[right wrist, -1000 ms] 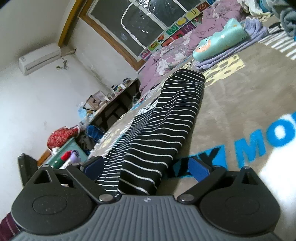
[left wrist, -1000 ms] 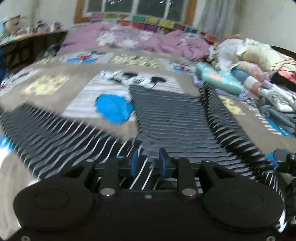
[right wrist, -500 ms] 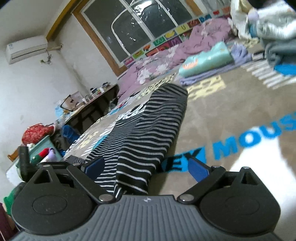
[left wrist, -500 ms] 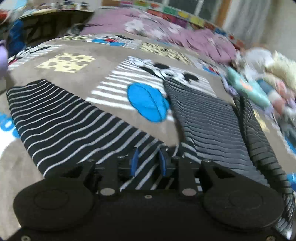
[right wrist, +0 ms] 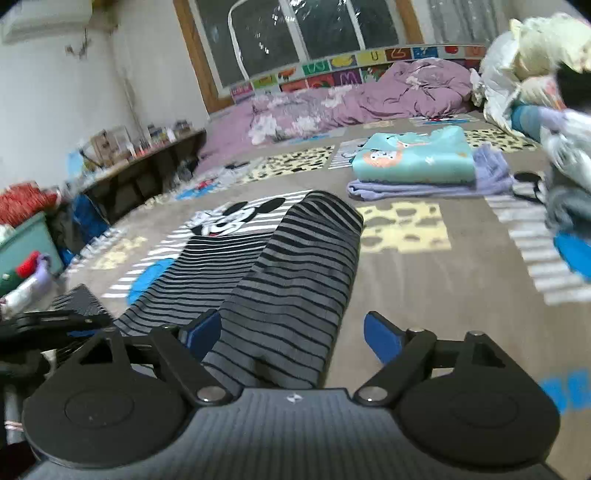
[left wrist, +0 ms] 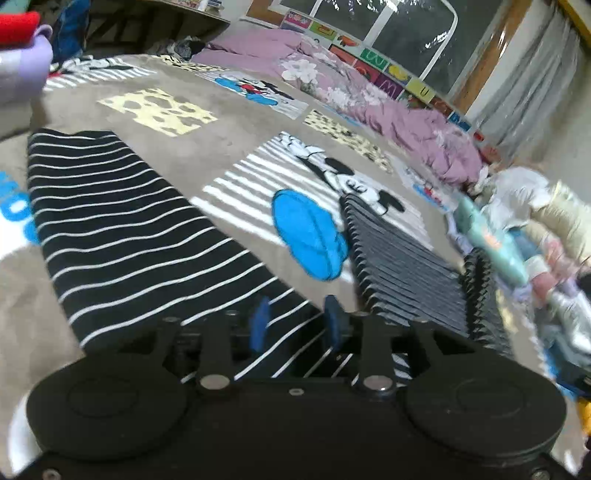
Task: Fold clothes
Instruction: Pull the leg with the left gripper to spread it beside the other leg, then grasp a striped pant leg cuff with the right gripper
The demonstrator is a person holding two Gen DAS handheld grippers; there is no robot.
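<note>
Cartoon-print bed cover [left wrist: 207, 155] carries a black, white-striped garment [left wrist: 122, 236], sleeves spread. Left gripper [left wrist: 295, 325] fingers are opening over its fabric; right gripper [right wrist: 291, 332] fingers are closing around one sleeve [right wrist: 295, 280], not yet pinching.

Cartoon-mouse blanket [right wrist: 424, 295] covers the bed. Purple floral duvet [right wrist: 369, 99] bunched along the blanket's far edge, under the window [right wrist: 295, 33]. Folded teal garment [right wrist: 413, 158] lies on a lilac one [right wrist: 491, 177] near the right edge. Heaped laundry [right wrist: 535, 59] at far right corner. Cluttered shelf [right wrist: 147, 155] beyond the left edge.
</note>
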